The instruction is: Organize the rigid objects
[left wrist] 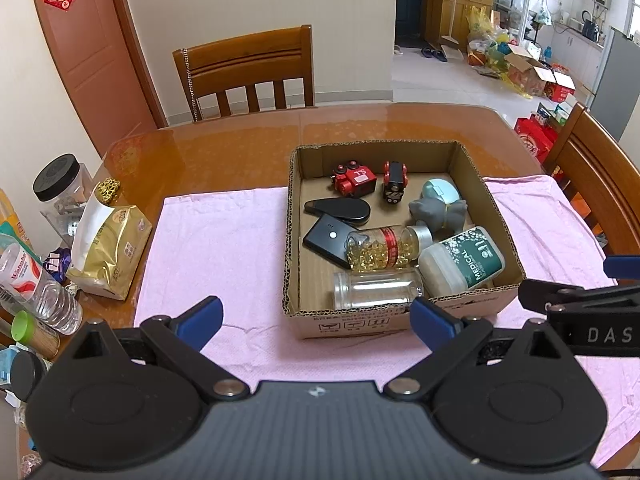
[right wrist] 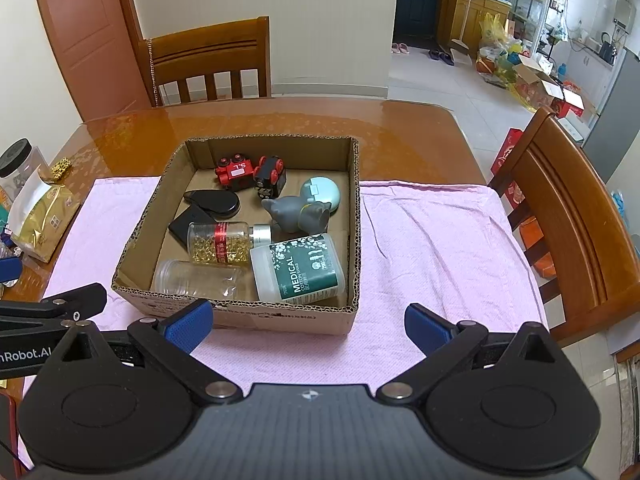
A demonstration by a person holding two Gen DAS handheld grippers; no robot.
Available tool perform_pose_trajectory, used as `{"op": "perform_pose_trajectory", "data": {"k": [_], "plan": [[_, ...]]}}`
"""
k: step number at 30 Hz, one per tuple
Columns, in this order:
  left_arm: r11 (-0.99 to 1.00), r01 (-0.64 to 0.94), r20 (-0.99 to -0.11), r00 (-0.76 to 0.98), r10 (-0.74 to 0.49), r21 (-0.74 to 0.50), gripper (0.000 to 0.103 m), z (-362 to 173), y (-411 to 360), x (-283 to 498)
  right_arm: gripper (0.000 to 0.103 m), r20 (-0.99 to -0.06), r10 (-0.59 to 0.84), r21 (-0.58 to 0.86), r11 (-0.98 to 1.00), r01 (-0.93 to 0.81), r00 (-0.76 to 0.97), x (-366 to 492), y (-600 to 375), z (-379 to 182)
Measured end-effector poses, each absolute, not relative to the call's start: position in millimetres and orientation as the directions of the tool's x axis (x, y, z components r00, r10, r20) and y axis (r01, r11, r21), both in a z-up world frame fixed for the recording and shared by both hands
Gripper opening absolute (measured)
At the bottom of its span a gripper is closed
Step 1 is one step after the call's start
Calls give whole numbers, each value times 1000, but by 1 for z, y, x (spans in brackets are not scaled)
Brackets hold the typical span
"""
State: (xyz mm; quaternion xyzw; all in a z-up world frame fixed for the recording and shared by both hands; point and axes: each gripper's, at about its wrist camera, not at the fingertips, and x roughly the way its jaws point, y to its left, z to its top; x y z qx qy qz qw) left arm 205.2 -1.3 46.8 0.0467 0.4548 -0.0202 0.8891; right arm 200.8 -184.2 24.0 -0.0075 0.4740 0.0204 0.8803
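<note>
My left gripper (left wrist: 316, 318) and right gripper (right wrist: 308, 326) both hang spread wide and empty over the nubbly pink cloth (right wrist: 432, 240), short of the shallow corrugated cardboard box (right wrist: 248, 316). Inside it lie a clear plastic jar (right wrist: 192, 278) on its side, a capsule bottle (right wrist: 224, 242) full of glossy gold beads, a squarish cotton swab tub (right wrist: 300, 268), a matte grey cat figure (right wrist: 298, 214), a flat black case (right wrist: 212, 202) and a red toy engine (right wrist: 234, 172)

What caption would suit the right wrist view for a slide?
Open right gripper hovers before a cardboard box of toy trains, bottles and gadgets on a pink cloth.
</note>
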Motion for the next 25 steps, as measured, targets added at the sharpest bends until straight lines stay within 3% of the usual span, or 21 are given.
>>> {"op": "perform_pose_trajectory", "data": {"k": [25], "plan": [[995,76,-812,583,11,67,99,47,-1,206,103,-835,22,2,999,-36,549,201,-185,23]]}}
